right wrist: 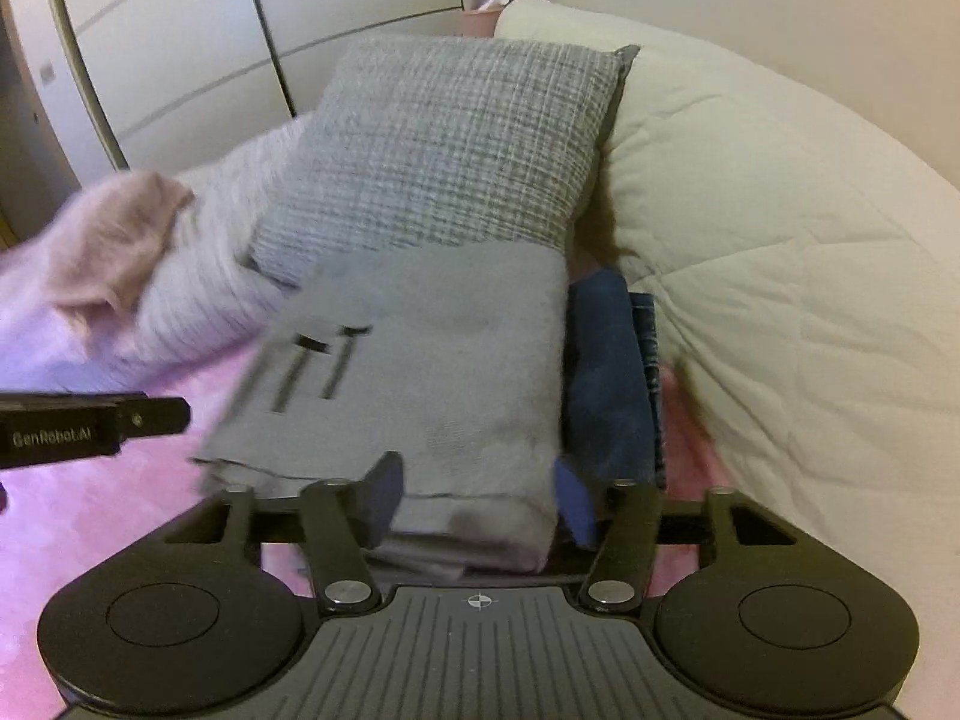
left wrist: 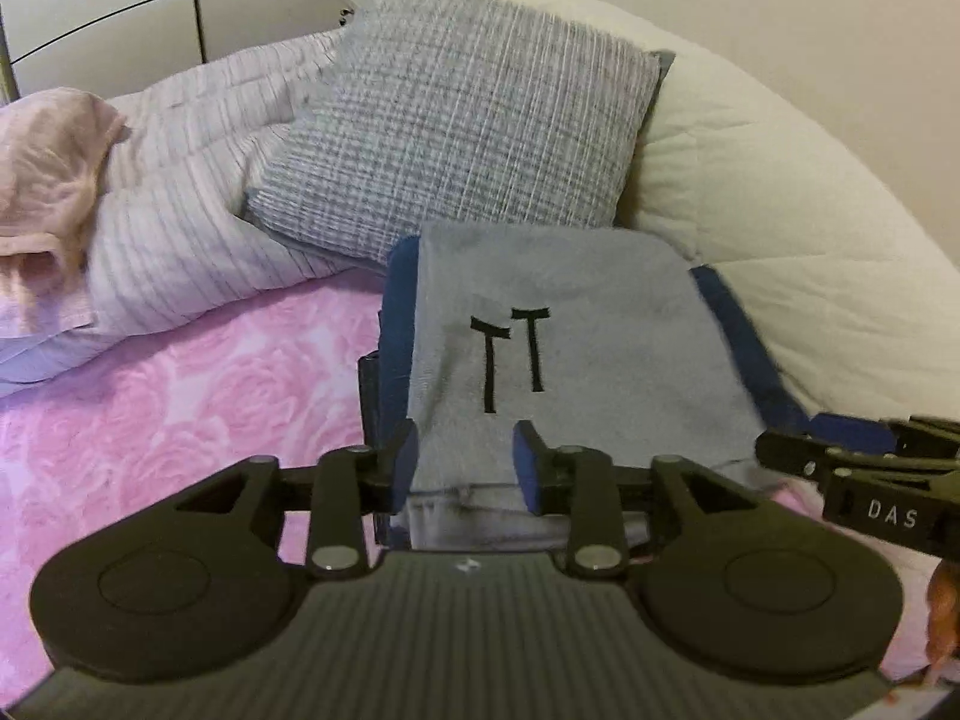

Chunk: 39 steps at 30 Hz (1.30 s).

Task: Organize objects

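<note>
At the left of the frame lies a pink blanket, and the grey cushion at upper centre. My left gripper is released over the folded grey towel at centre. My right gripper stands open too, around this towel's near edge without pressing.

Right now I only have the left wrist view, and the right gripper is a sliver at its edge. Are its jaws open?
Observer: Yes. The right gripper stands open, its pads apart on either side of the grey towel's near corner.
Operator: What lies past that towel's right edge?
Observer: Beyond the dark blue towel under it, a denim-like piece pokes out.
Operator: Does that touch the cream duvet?
Observer: At the near end, no: a strip of pink bedspread shows between them; further back I cannot tell.
</note>
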### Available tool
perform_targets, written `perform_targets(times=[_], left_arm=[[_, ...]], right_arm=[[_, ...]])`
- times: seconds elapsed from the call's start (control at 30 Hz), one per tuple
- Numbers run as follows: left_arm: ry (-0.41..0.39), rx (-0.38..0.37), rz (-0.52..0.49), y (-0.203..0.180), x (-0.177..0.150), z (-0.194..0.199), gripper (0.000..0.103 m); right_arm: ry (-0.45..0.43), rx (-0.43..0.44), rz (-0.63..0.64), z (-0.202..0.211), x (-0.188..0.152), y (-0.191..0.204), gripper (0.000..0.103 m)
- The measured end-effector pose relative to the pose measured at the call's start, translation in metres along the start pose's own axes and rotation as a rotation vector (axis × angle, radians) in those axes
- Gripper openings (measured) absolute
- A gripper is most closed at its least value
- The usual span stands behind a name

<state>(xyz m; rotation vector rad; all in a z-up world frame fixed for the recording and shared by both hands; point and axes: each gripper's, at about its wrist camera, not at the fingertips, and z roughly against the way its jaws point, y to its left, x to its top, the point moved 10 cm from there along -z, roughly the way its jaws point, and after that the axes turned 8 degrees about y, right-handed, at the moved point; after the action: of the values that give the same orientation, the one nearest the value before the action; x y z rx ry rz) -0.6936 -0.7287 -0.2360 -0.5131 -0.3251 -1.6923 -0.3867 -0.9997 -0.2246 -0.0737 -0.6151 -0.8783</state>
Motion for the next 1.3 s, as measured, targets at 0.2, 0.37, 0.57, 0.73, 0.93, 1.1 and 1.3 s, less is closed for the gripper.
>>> perform_targets(times=[0.2, 0.37, 0.57, 0.73, 0.93, 1.1, 1.3], left_arm=[[0.013, 0.0, -0.01, -0.016, -0.007, 0.064, 0.05], [0.002, 0.003, -0.03, -0.025, -0.019, 0.107, 0.067], [-0.002, -0.018, -0.081, -0.033, -0.035, 0.147, 0.069], [-0.022, -0.018, -0.105, -0.033, -0.049, 0.174, 0.073], [-0.042, -0.003, -0.125, -0.025, -0.069, 0.194, 0.09], [-0.038, 0.007, -0.144, -0.019, -0.086, 0.203, 0.092], [-0.027, -0.028, -0.163, -0.019, -0.103, 0.211, 0.092]], right_arm=[[0.032, 0.05, -0.035, 0.061, -0.003, 0.018, 0.06], [0.012, 0.038, -0.018, 0.105, -0.012, 0.03, 0.06], [0.001, 0.051, -0.044, 0.14, -0.03, 0.046, 0.06], [0.0, 0.032, -0.044, 0.161, -0.045, 0.058, 0.06], [-0.007, 0.014, -0.056, 0.187, -0.069, 0.072, 0.06], [-0.012, 0.006, -0.059, 0.203, -0.089, 0.081, 0.06], [-0.021, 0.003, -0.067, 0.214, -0.103, 0.088, 0.06]])
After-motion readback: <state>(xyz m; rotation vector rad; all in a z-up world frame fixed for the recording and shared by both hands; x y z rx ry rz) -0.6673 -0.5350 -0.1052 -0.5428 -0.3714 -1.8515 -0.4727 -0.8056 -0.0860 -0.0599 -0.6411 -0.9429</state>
